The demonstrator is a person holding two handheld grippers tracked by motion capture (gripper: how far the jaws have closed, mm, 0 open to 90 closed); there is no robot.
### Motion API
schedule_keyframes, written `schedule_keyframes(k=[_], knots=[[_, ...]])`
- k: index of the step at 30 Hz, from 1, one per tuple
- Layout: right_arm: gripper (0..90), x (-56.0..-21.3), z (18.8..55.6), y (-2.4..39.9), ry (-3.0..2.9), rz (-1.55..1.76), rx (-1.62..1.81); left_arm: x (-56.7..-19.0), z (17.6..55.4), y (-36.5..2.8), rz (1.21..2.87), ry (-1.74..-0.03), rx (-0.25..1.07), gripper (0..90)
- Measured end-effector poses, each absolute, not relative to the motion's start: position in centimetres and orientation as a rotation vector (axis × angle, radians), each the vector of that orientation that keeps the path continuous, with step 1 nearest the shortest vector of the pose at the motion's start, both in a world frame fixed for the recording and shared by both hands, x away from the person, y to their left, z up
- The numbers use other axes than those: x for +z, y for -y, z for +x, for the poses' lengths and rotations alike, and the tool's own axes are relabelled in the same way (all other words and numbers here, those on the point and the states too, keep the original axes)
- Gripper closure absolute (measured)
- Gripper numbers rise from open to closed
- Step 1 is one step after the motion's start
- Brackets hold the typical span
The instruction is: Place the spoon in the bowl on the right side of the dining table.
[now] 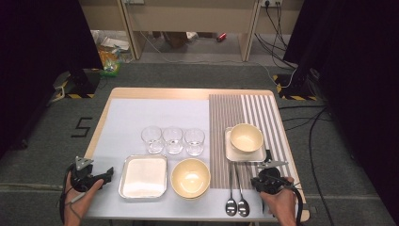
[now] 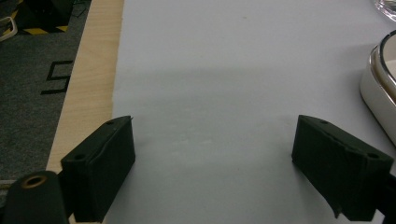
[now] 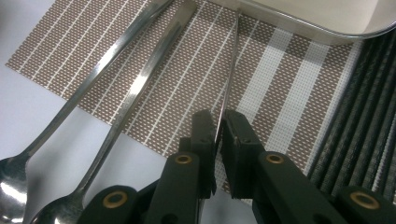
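Note:
My right gripper (image 3: 218,119) is shut on the thin handle of a metal utensil (image 3: 229,74) that lies on the striped placemat (image 3: 187,79) and runs up to a metal tray (image 3: 327,28). Two spoons (image 3: 93,79) lie to its left, bowls towards me. From above, the right gripper (image 1: 258,180) sits at the table's front right, beside the spoons (image 1: 236,206). My left gripper (image 2: 212,154) stands wide open over the pale blue mat (image 2: 224,70), nothing between its jaws. In the high view the left gripper (image 1: 99,170) is at the table's front left edge.
Three glasses (image 1: 173,140) stand in a row mid-table. A large yellow bowl (image 1: 190,177) and an empty metal tray (image 1: 123,176) sit in front of them. A smaller bowl (image 1: 246,137) rests on a tray (image 1: 230,153) on the placemat. The metal tray's wall (image 2: 376,88) is right of my left gripper.

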State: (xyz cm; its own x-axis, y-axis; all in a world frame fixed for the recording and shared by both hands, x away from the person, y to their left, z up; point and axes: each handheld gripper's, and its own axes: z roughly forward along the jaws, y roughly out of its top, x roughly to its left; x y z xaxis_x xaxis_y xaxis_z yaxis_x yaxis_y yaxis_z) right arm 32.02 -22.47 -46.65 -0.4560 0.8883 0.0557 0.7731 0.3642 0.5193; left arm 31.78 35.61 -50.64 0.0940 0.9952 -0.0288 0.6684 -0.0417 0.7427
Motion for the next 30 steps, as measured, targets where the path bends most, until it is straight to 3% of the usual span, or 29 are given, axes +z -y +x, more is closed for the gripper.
schedule_keyframes(k=[30], knots=[[90.0,-46.65,32.28,22.48,-2.385,1.516,0.729,-50.64,31.79,-35.63,1.775,-1.635,0.696,12.1]])
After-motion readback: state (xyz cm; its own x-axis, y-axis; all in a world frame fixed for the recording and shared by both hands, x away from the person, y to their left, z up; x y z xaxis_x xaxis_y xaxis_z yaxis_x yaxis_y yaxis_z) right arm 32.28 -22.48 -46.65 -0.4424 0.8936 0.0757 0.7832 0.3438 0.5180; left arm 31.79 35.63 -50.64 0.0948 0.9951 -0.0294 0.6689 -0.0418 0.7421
